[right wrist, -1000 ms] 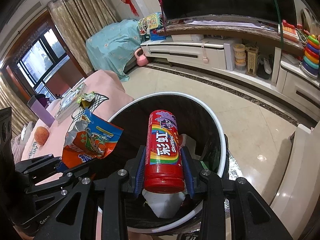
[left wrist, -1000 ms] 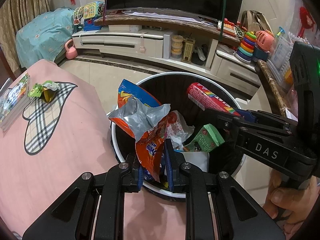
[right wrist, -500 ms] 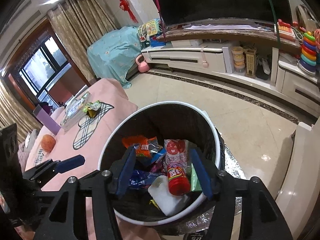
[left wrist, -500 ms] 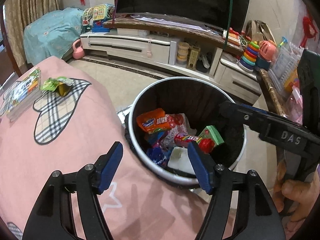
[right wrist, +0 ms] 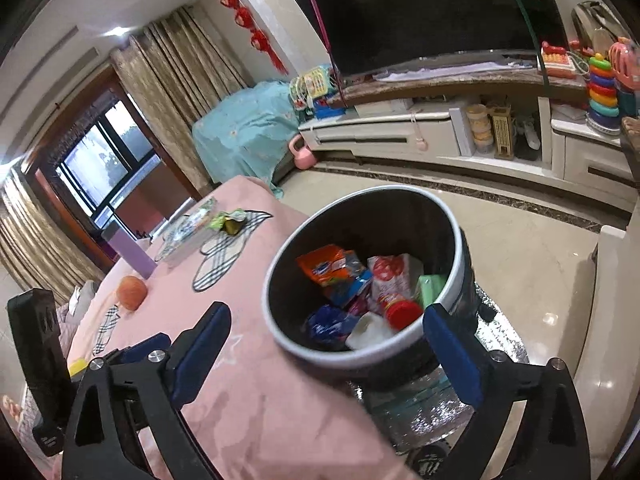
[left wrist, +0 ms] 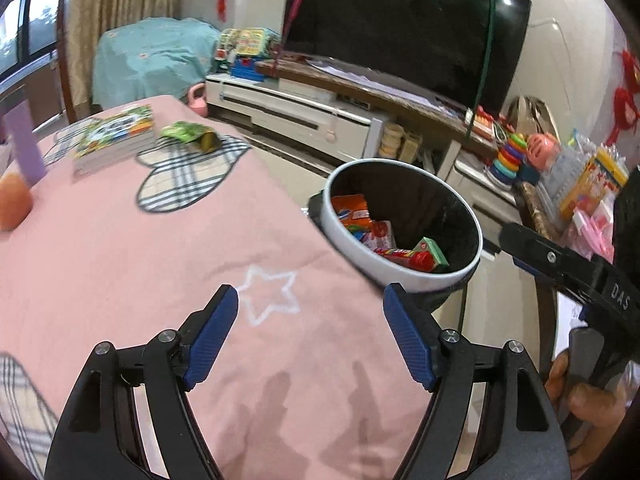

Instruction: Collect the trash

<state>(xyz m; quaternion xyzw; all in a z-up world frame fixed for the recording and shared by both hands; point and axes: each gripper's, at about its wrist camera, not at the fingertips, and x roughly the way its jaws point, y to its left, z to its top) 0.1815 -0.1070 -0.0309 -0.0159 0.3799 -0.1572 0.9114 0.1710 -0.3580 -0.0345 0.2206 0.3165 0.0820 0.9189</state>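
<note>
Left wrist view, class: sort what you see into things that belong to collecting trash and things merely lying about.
Belong to the job:
trash bin
red candy tube inside it
orange snack bag inside it
green wrapper on the table

Lying about:
stack of books
purple cup
orange fruit
pink kettlebell

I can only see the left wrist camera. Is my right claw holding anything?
Observer: No. The right claw is open, with nothing between its blue pads.
Operator: Is there stuff in the trash bin that I can't see?
Observer: Yes. A blue wrapper and something white lie low against the near wall, hidden from your camera.
Operator: What's under the bin?
Observer: A shiny silver mat on the floor.
</note>
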